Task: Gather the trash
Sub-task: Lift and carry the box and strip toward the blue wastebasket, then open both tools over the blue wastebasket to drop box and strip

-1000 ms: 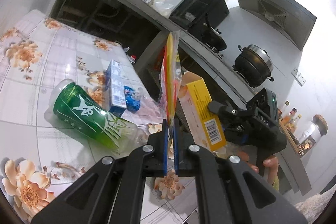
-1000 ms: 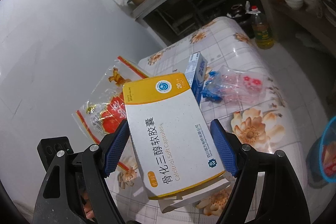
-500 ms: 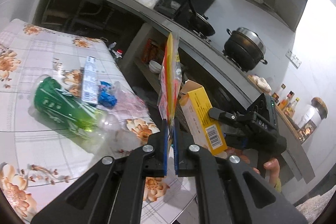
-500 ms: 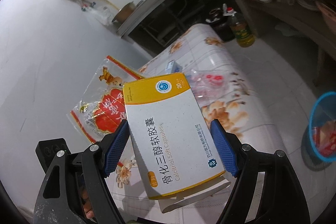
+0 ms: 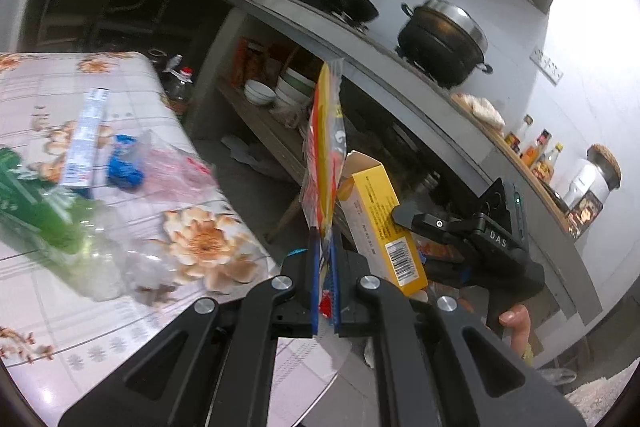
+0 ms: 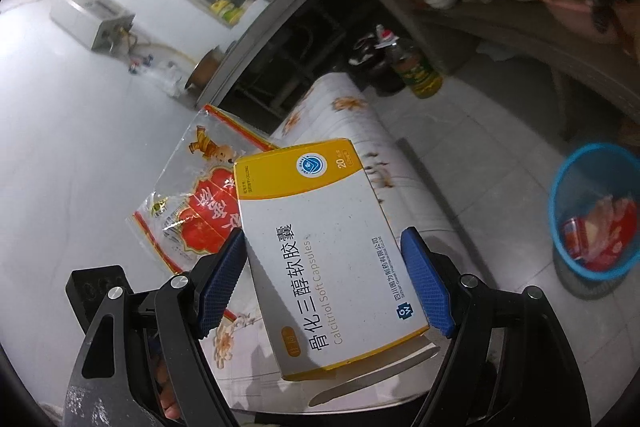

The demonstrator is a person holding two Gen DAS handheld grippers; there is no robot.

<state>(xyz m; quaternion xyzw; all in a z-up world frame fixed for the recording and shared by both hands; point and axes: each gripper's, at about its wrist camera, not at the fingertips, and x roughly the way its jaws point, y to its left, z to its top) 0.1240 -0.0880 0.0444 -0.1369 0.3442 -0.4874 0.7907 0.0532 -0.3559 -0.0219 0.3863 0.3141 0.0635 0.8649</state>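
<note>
Cardboard and crinkly film are what the two grippers carry. The right gripper has its blue ribbed jaws spread wide and pressed on the long edges of a white and yellow medicine box, held in the air above the floor; the box looks light and probably empty, its end flap hanging loose, so its thin walls would likely buckle under a hard squeeze and the stiffer folded edges seem the better hold. The left gripper has its jaws nearly together, pinching the bottom edge of a red and yellow snack wrapper that stands upright, limp, glossy and apt to slip. A blue mesh bin with trash inside stands on the tiled floor, to the right. On the flowered surface lie a green plastic bottle, a small carton and a clear bag.
</note>
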